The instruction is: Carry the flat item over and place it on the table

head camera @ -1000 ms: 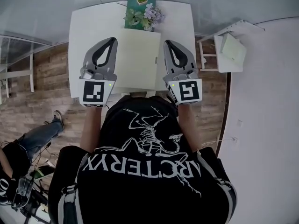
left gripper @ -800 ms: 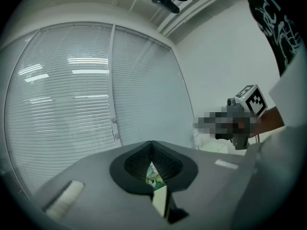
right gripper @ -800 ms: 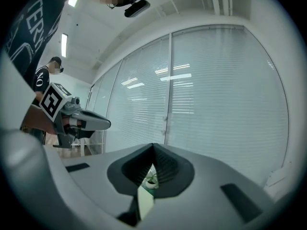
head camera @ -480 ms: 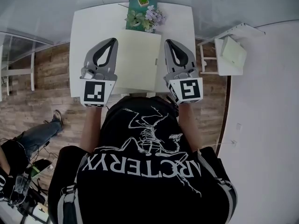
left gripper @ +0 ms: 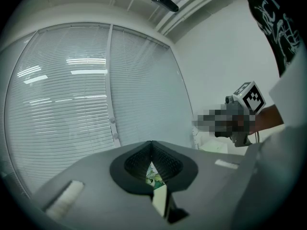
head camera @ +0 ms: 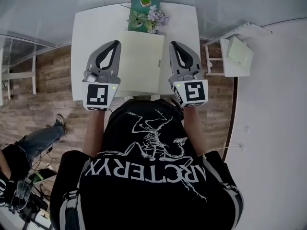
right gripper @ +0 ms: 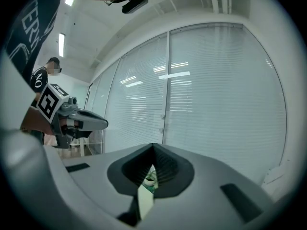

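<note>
- Left gripper (head camera: pixel 114 44): we read it as clenched on the left long edge of the flat item. In the left gripper view its jaws (left gripper: pixel 152 152) meet on a thin pale edge (left gripper: pixel 159 201), with no gap beside it.
- Flat item (head camera: pixel 139 61): a pale rectangular panel held between the two grippers. In the head view it lies wholly within the outline of the white table (head camera: pixel 91 28). Its long axis runs away from the person, toward the potted plants (head camera: pixel 147 17) at the table's far edge. Its far short edge lies just short of them.
- Right gripper (head camera: pixel 173 46): it is likewise closed on the item, on the right long edge. The right gripper view shows the pale edge (right gripper: pixel 145 201) pinched where the jaws (right gripper: pixel 153 152) close.
- Governing relation: both grippers lie parallel to the long axis and level with each other, so neither hand is nearer.
- Height: from this steep view we cannot tell whether the panel rests on the table top or hangs above it. The scene fits both a carried panel over the table and a panel set down with the jaws shut on it.
</note>
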